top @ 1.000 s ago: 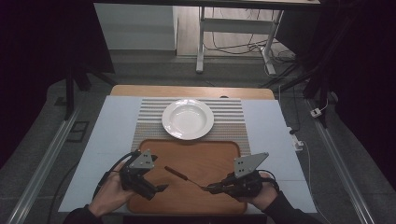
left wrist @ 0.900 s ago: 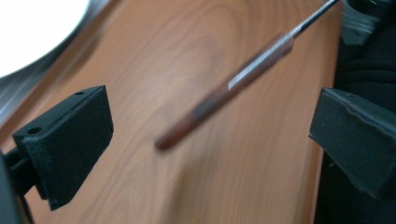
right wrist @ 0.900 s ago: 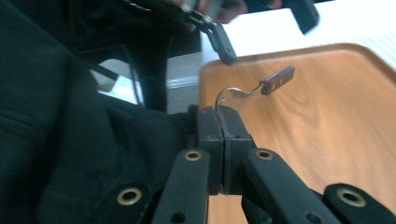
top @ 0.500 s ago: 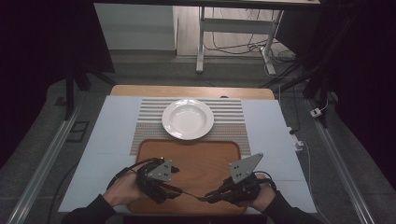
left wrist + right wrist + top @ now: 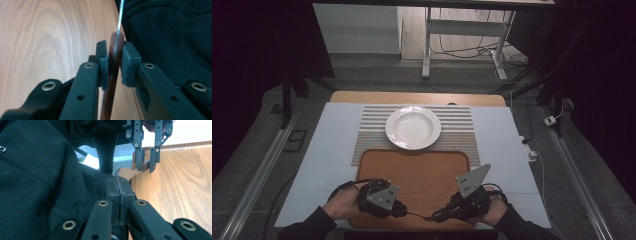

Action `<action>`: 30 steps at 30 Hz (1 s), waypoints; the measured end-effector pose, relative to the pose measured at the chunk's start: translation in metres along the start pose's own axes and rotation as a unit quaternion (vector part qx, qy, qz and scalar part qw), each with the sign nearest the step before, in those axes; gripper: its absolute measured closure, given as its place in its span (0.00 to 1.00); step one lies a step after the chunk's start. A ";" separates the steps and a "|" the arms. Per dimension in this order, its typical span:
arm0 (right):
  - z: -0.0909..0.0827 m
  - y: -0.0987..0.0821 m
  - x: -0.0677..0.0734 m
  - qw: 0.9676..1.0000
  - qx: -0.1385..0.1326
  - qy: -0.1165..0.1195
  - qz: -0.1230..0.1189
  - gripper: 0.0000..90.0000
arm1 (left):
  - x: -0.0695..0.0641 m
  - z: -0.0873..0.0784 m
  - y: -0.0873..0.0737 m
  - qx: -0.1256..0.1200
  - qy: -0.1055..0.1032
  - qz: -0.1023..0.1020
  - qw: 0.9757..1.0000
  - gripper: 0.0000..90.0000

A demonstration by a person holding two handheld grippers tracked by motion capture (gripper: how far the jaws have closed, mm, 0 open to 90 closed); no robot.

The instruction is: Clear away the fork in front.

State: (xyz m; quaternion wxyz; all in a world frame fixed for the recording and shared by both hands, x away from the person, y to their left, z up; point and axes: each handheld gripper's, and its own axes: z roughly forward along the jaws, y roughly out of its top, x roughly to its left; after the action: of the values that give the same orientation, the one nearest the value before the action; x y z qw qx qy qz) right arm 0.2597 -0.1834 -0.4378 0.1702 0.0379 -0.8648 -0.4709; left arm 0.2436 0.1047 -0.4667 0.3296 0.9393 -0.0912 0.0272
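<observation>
Knife [image 5: 130, 173] — thin metal blade, reddish-brown handle. Right gripper [image 5: 120, 185] is clamped on the blade. Left gripper [image 5: 115, 57] fingers have just been closing, narrow, handle between them — contact uncertain.

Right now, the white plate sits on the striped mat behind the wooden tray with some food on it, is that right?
Not quite. The plate has no food on it: the high view shows its white inside bare. The rest holds: it sits on the striped mat behind the wooden tray.

Matt wooden tray [image 5: 412, 170]; glossy, perhaps ceramic plate [image 5: 413, 127]
</observation>
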 end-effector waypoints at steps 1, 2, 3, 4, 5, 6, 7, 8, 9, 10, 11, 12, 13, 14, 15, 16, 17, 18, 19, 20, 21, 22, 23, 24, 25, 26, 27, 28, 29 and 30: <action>0.000 0.000 0.000 1.000 -0.001 -0.003 -0.001 1.00 | -0.001 0.000 0.000 0.001 0.002 0.005 1.000 0.88; -0.001 -0.001 0.000 1.000 -0.004 -0.008 -0.001 0.99 | -0.002 -0.001 0.001 0.005 0.001 0.011 1.000 0.89; -0.002 -0.001 -0.001 1.000 -0.006 -0.011 -0.001 0.98 | -0.003 -0.001 0.001 0.004 0.001 0.013 1.000 0.89; -0.003 -0.002 -0.001 1.000 -0.008 -0.018 -0.001 0.97 | -0.003 -0.001 0.002 0.006 -0.001 0.000 1.000 0.89; -0.003 -0.002 -0.002 1.000 -0.011 -0.021 -0.001 0.96 | -0.003 -0.001 0.002 0.006 -0.001 0.000 1.000 0.89; -0.004 -0.002 -0.002 1.000 -0.013 -0.027 0.000 0.95 | -0.003 -0.001 0.003 0.009 -0.003 -0.018 1.000 0.89; -0.004 -0.003 -0.002 0.999 -0.013 -0.037 0.001 0.93 | -0.003 -0.001 0.003 0.011 -0.004 -0.028 1.000 0.89; -0.005 -0.003 -0.002 0.999 -0.013 -0.050 0.002 0.92 | -0.002 -0.001 0.002 0.011 -0.003 -0.038 0.999 0.89; -0.006 -0.003 -0.002 0.998 -0.016 -0.060 0.005 0.90 | -0.002 -0.002 0.001 0.015 -0.002 -0.044 0.999 0.89; -0.007 -0.004 -0.002 0.997 -0.020 -0.069 0.009 0.87 | -0.002 -0.002 0.001 0.015 -0.002 -0.044 0.999 0.89; -0.009 -0.004 -0.002 0.996 -0.023 -0.088 0.013 0.84 | -0.002 -0.003 -0.001 0.019 0.006 -0.063 0.998 0.89; -0.011 -0.004 -0.003 0.994 -0.024 -0.108 0.018 0.80 | -0.002 -0.004 -0.002 0.020 0.008 -0.073 0.997 0.89; -0.014 -0.005 -0.002 0.992 -0.027 -0.121 0.022 0.78 | -0.001 -0.005 -0.004 0.021 0.010 -0.086 0.996 0.89; -0.016 -0.005 -0.002 0.990 -0.031 -0.135 0.024 0.75 | -0.001 -0.006 -0.005 0.023 0.016 -0.097 0.995 0.89; -0.018 -0.006 -0.002 0.987 -0.029 -0.159 0.029 0.72 | -0.001 -0.007 -0.006 0.023 0.024 -0.107 0.994 0.89; -0.020 -0.006 -0.001 0.983 -0.027 -0.177 0.036 0.70 | -0.001 -0.009 -0.007 0.024 0.030 -0.117 0.992 0.89; -0.022 -0.007 -0.001 0.980 -0.027 -0.193 0.039 0.67 | -0.001 -0.010 -0.009 0.024 0.039 -0.126 0.991 0.89; -0.023 -0.008 0.000 0.977 -0.025 -0.210 0.041 0.64 | -0.001 -0.012 -0.010 0.026 0.044 -0.136 0.989 0.89; -0.024 -0.009 0.001 0.974 -0.024 -0.224 0.040 0.60 | 0.000 -0.013 -0.012 0.026 0.046 -0.148 0.988 0.89; -0.025 -0.010 0.002 0.972 -0.024 -0.231 0.038 0.56 | 0.001 -0.014 -0.013 0.028 0.051 -0.160 0.985 0.89; -0.026 -0.011 0.003 0.970 -0.026 -0.239 0.037 0.52 | 0.001 -0.015 -0.014 0.030 0.053 -0.172 0.983 0.89; -0.026 -0.012 0.005 0.967 -0.028 -0.250 0.041 0.50 | 0.001 -0.015 -0.014 0.030 0.053 -0.172 0.983 0.89; -0.027 -0.013 0.006 0.964 -0.026 -0.261 0.046 0.47 | 0.002 -0.016 -0.017 0.033 0.060 -0.193 0.979 0.89; -0.027 -0.015 0.007 0.961 -0.026 -0.272 0.051 0.44 | 0.001 -0.017 -0.017 0.036 0.063 -0.201 0.977 0.89; -0.028 -0.016 0.008 0.957 -0.027 -0.284 0.055 0.42 | 0.001 -0.017 -0.017 0.036 0.063 -0.201 0.977 0.89; -0.028 -0.016 0.008 0.957 -0.027 -0.284 0.055 0.42 | 0.001 -0.017 -0.018 0.037 0.067 -0.209 0.975 0.89; -0.030 -0.019 0.011 0.950 -0.026 -0.303 0.065 0.36 | 0.001 -0.017 -0.018 0.042 0.072 -0.214 0.973 0.89; -0.030 -0.020 0.013 0.947 -0.026 -0.314 0.067 0.34 | 0.001 -0.017 -0.019 0.048 0.083 -0.229 0.969 0.89; -0.031 -0.021 0.015 0.942 -0.025 -0.327 0.068 0.32 | 0.001 -0.017 -0.020 0.052 0.087 -0.235 0.967 0.89; -0.032 -0.022 0.017 0.938 -0.024 -0.338 0.067 0.30 | 0.001 -0.017 -0.020 0.052 0.087 -0.235 0.967 0.89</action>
State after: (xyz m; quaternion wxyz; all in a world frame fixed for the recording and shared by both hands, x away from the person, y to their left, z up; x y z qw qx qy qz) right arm 0.2525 -0.2252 -0.4359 -0.1003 -0.1853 -0.8605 -0.4638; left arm 0.2491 0.1308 -0.4655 0.2839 0.9443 0.1627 0.0348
